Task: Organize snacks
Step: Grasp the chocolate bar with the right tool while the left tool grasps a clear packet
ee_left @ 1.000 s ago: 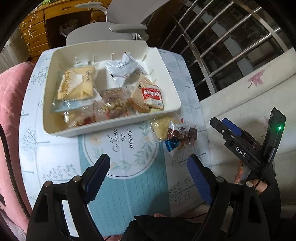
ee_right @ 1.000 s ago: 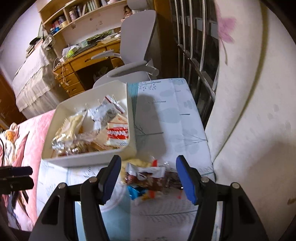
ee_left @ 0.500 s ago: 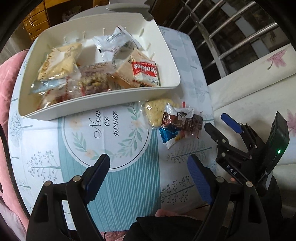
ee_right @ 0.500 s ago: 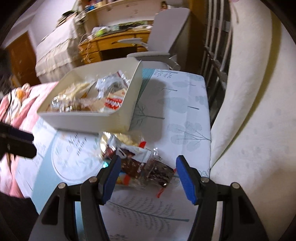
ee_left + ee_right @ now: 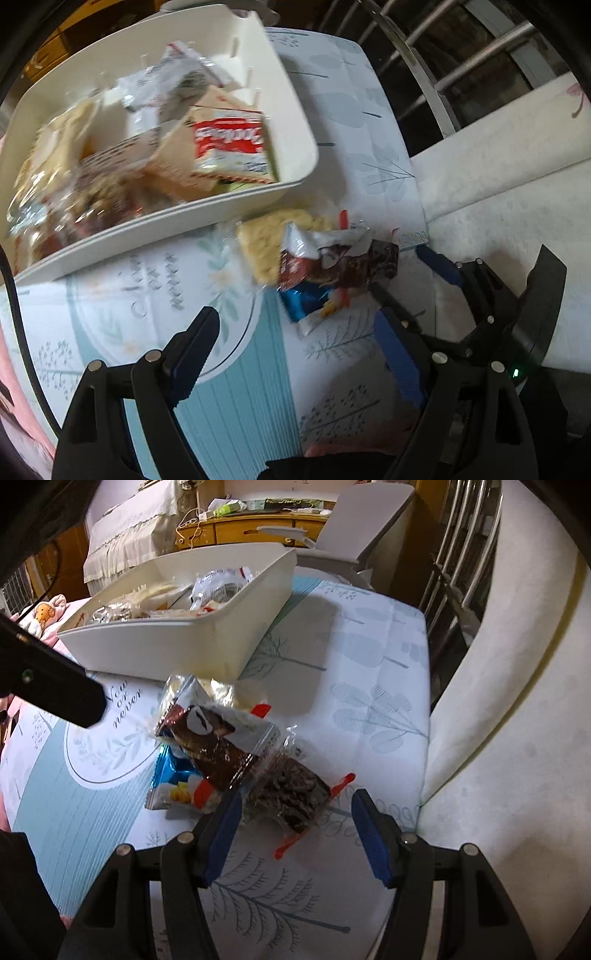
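A white bin point(image 5: 295, 173) point(image 5: 177, 646) full of snack packets stands on the table. Just outside its near corner lies a small pile: a yellow noodle cake point(image 5: 266, 240), a brown chocolate packet point(image 5: 332, 262) point(image 5: 218, 746), a blue packet point(image 5: 306, 299) point(image 5: 173, 771) and a clear bag of dark brown snack point(image 5: 291, 794). My right gripper point(image 5: 295, 812) is open, its fingers on either side of the clear bag, low over the table. My left gripper point(image 5: 295, 332) is open and empty, above the cloth in front of the pile.
The table has a pale blue and white printed cloth point(image 5: 369, 664). A white cushioned seat point(image 5: 517, 701) borders its right edge. A grey office chair point(image 5: 354, 535) and a wooden desk point(image 5: 258, 528) stand behind. Metal bars point(image 5: 443, 74) are at the far right.
Both grippers moved in toward the loose pile. My right gripper dropped lower and now straddles the clear bag. Both stayed open.
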{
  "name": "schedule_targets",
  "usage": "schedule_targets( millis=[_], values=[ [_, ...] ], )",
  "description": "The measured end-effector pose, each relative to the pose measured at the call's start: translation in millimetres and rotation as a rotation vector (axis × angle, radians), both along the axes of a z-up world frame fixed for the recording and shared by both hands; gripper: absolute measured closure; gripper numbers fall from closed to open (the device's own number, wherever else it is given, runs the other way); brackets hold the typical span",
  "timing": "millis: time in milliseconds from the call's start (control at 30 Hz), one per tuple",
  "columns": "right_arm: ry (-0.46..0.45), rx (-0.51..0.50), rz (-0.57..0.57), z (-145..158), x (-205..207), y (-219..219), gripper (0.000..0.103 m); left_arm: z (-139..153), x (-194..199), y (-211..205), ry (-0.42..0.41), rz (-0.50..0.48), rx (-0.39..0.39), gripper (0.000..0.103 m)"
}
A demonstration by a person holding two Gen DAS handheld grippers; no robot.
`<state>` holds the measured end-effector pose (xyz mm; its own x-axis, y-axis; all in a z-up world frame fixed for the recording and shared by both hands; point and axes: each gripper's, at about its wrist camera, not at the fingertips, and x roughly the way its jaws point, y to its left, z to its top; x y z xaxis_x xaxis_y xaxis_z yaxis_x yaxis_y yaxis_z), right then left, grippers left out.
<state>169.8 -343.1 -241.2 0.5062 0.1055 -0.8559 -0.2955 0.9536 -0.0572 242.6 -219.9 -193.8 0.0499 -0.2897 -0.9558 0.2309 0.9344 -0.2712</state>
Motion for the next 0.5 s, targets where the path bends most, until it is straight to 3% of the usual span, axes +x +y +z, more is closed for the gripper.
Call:
schedule_targets(
  millis=[267,500],
  values=[
    [-0.008,0.051,-0.026,-16.7,5.4,-7.2,0.041,-27.6,17.4,-30.0,0.022,0.008,0.03,0.019],
    [-0.029,0.103,-0.065,-25.3,8.1,-12.9,0.041,-48.8,27.5,-39.8,0.039,0.051,0.09,0.027]
  ],
)
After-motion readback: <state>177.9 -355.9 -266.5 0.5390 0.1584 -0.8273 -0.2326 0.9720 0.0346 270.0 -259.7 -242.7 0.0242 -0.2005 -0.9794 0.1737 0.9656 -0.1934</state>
